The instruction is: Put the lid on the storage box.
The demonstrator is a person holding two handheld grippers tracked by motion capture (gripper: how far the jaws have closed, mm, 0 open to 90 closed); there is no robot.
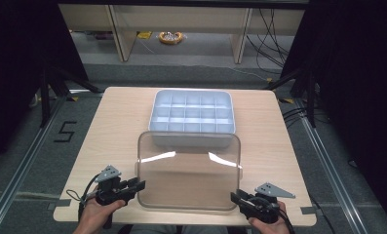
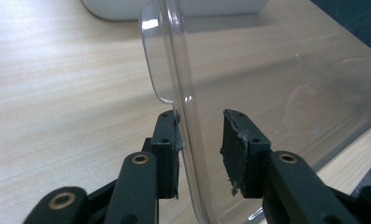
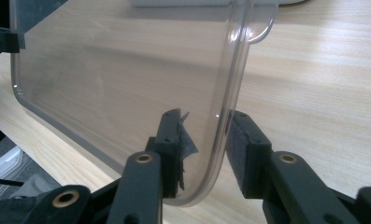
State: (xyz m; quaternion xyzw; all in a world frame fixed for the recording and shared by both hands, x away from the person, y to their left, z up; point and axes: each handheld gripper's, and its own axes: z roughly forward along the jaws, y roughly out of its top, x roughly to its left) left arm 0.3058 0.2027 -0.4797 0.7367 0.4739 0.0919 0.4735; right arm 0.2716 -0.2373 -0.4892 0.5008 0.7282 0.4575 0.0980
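Left gripper (image 1: 138,186) clamps the lid (image 1: 188,170) at its near-left edge, right gripper (image 1: 236,198) at the near-right edge; both jaw pairs are closed on the clear rim. In the gripper views the rim sits between the pads on each side. Lid is held over the table (image 1: 113,126), its far edge overlapping the near wall of the tray (image 1: 157,105). Tray sits mid-table, compartments bare.

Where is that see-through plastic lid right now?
In the high view the clear lid sits at the near middle of the table, just in front of the white compartment tray, with the left claw and right claw at its near corners.
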